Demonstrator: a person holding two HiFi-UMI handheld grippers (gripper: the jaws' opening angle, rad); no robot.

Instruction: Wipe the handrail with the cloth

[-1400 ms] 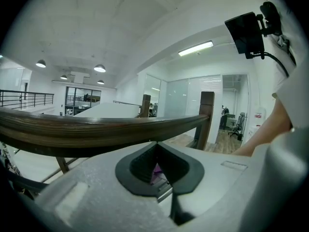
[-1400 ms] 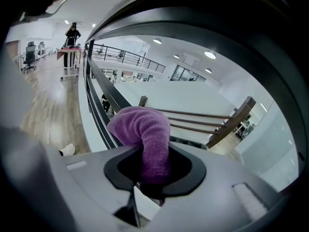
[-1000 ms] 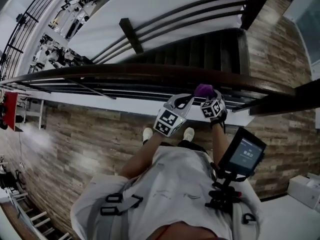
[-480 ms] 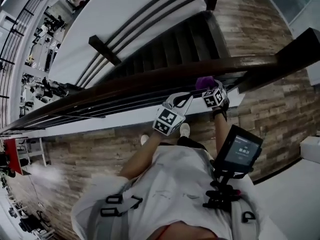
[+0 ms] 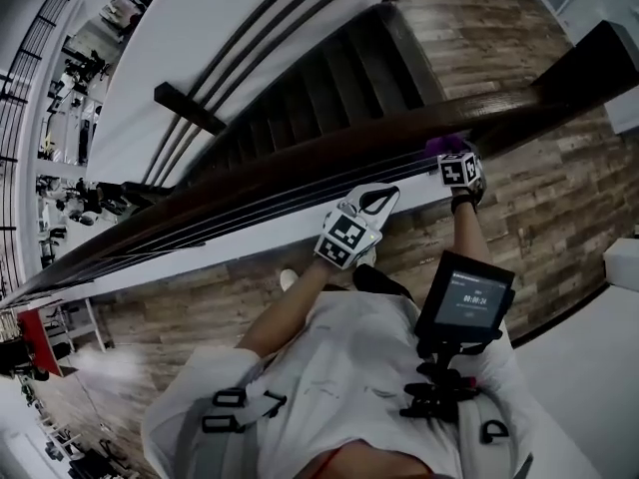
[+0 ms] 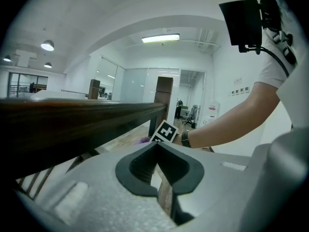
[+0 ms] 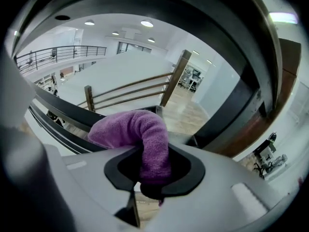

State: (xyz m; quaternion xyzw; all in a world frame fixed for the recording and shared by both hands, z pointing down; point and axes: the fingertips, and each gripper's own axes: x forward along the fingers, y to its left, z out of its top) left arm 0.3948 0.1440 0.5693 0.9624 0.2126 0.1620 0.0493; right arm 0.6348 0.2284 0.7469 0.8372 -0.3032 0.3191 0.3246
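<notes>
A dark wooden handrail (image 5: 300, 158) runs on a slant from lower left to upper right in the head view. My right gripper (image 5: 454, 158) is at the rail's right part, shut on a purple cloth (image 5: 441, 145) that lies against the rail. In the right gripper view the cloth (image 7: 137, 132) curls up out of the shut right gripper (image 7: 147, 170), with the rail (image 7: 193, 28) arching dark overhead. My left gripper (image 5: 377, 201) hangs just below the rail, left of the right one. It is shut and holds nothing (image 6: 157, 149), with the rail (image 6: 72, 117) to its left.
Thin metal bars (image 5: 250, 213) run under the rail above a white ledge (image 5: 240, 242). A dark staircase (image 5: 319, 83) drops beyond it. A thick dark post (image 5: 589, 58) ends the rail at the right. A screen (image 5: 464, 297) sits on my chest mount.
My right gripper has slid to the right along the rail with the purple cloth. The left gripper has stayed below the rail. The head view has swung, so the rail slants more steeply.
</notes>
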